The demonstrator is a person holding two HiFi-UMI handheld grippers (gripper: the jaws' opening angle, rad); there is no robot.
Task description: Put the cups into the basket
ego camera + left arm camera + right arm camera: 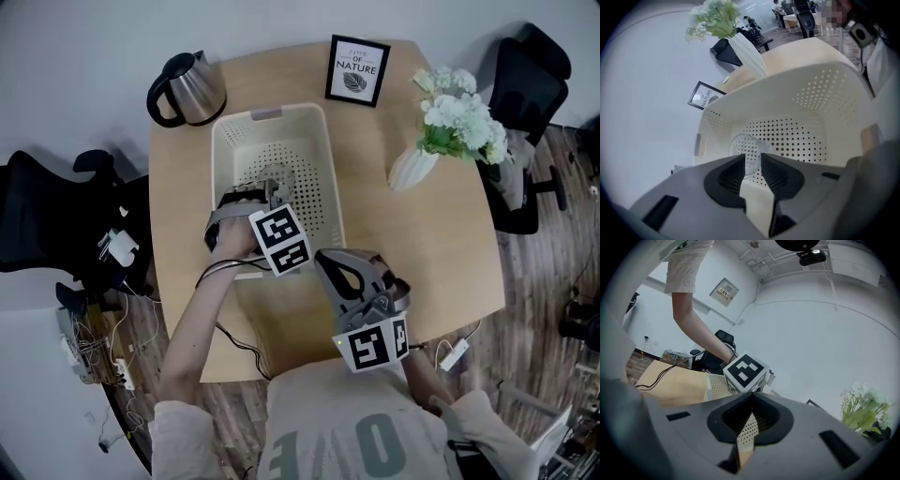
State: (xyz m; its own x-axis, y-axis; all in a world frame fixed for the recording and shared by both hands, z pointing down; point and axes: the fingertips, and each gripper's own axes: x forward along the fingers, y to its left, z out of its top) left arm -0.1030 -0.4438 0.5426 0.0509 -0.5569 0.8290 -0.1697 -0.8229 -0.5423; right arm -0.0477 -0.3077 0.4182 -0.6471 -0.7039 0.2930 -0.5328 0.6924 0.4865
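A cream perforated basket (324, 178) stands in the middle of the round wooden table (441, 244). A clear plastic cup (275, 175) lies on its side on the basket floor. My left gripper (271, 193) reaches in over the basket's near rim, just short of the cup. In the left gripper view the jaws of the left gripper (752, 160) stand apart, and the cup (745, 145) shows beyond the gap, not pressed by the pads; the basket (811, 79) fills that view. My right gripper (325, 256) hovers near the basket's near right corner. In the right gripper view the tips of the right gripper (751, 397) meet with nothing between them.
A steel kettle (189, 88) stands at the table's far left and a framed picture (357, 70) at the far middle. A white vase of flowers (442, 131) is at the far right. Black chairs (528, 89) flank the table, and cables (225, 272) trail off its left edge.
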